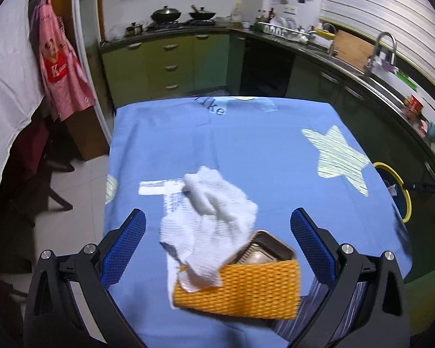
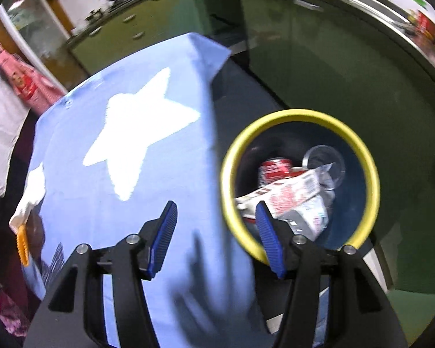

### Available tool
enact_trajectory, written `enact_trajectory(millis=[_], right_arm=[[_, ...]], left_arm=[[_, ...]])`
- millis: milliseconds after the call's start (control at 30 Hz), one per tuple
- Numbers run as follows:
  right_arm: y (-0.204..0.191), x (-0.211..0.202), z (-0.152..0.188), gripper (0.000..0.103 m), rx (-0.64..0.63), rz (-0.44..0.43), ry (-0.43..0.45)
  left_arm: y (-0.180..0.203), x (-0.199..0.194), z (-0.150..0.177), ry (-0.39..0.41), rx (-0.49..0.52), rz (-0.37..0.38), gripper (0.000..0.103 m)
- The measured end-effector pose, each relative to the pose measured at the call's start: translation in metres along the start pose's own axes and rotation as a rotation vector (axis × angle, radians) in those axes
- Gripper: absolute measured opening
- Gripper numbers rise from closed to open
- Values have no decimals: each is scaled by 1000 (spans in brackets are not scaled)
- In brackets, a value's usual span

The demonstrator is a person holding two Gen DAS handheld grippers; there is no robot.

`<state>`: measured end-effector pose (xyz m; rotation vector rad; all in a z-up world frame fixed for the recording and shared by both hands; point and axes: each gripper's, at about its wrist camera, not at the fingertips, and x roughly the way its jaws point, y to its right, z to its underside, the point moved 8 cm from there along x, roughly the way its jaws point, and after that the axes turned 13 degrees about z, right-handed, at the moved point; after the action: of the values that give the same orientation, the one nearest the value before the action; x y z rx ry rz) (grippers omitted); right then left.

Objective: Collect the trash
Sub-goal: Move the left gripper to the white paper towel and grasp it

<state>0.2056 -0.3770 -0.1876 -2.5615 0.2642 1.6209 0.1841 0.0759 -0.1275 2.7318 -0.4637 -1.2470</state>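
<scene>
A crumpled white paper towel (image 1: 208, 223) lies on the blue tablecloth (image 1: 246, 145), draped over a foil tray (image 1: 266, 250) and an orange foam net sleeve (image 1: 240, 290). My left gripper (image 1: 217, 232) is open, its blue pads on either side of this pile, slightly above it. My right gripper (image 2: 214, 226) is open and empty, over the table's right edge beside the yellow-rimmed blue bin (image 2: 368, 168). The bin holds a red can (image 2: 275, 166), a clear plastic cup (image 2: 324, 159) and printed wrappers (image 2: 293, 200).
The bin also shows at the table's right side in the left wrist view (image 1: 407, 200). Green kitchen cabinets (image 1: 171, 61) and a counter with a sink (image 1: 362, 66) surround the table. An apron (image 1: 61, 72) and a white cloth (image 1: 5, 87) hang at left.
</scene>
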Motion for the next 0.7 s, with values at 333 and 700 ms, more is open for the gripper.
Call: enact_trajectory(millis=[333, 700], right_arm=[[-8, 4, 8, 56, -15, -31, -24], [-10, 23, 15, 57, -20, -43, -63]], left_arm=[[-21, 84, 5, -238, -98, 93, 98], [-45, 133, 22, -380, -149, 67, 62]])
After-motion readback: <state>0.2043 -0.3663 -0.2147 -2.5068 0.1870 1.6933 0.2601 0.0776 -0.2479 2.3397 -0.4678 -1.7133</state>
